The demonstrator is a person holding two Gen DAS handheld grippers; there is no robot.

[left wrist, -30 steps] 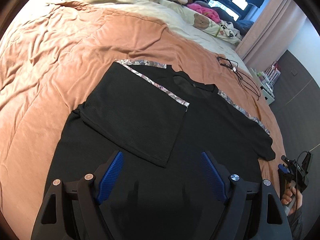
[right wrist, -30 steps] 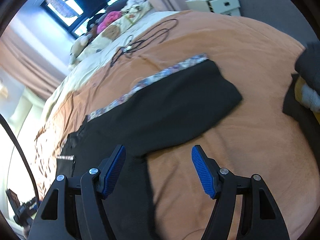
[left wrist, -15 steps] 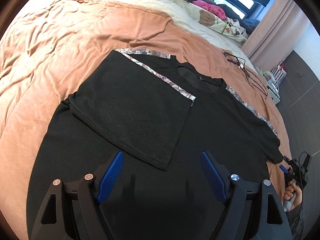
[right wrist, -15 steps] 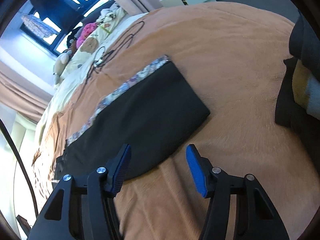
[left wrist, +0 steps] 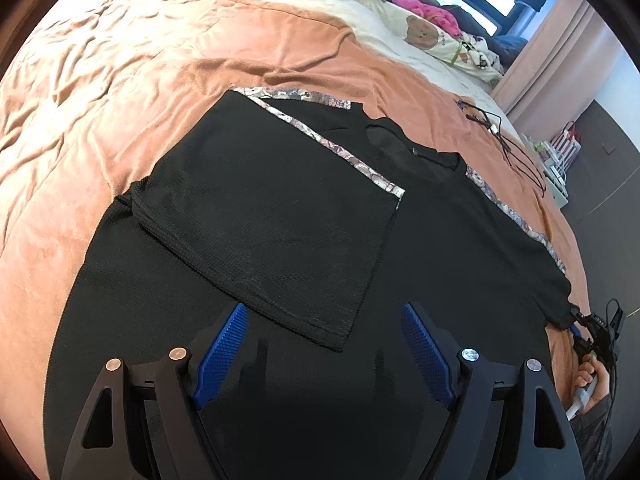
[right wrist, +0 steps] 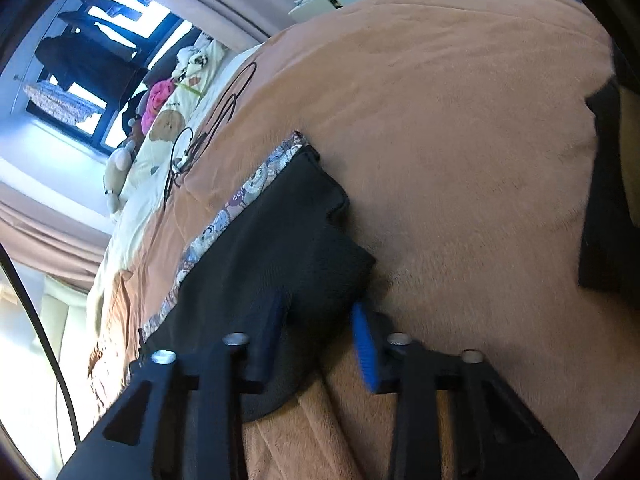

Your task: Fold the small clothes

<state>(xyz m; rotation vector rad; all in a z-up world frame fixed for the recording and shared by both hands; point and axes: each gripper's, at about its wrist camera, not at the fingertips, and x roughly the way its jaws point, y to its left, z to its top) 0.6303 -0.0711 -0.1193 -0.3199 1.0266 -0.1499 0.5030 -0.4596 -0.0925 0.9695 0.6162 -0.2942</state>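
Wide bed covered with a wrinkled orange plush blanket (left wrist: 120, 92) carried everything. Black knit T-shirt with floral-trimmed shoulders (left wrist: 440, 248) lay flat on it straight ahead of the left tongs, one sleeve folded inward. Thin black cable (left wrist: 516, 152) lay beyond it, right. Cream bedding with soft toys (left wrist: 424, 32) at far end.

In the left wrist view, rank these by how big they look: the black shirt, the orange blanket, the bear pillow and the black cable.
1. orange blanket
2. black shirt, though nearness to the camera inflates it
3. and 4. bear pillow and black cable: both far off and small, too alike to rank.
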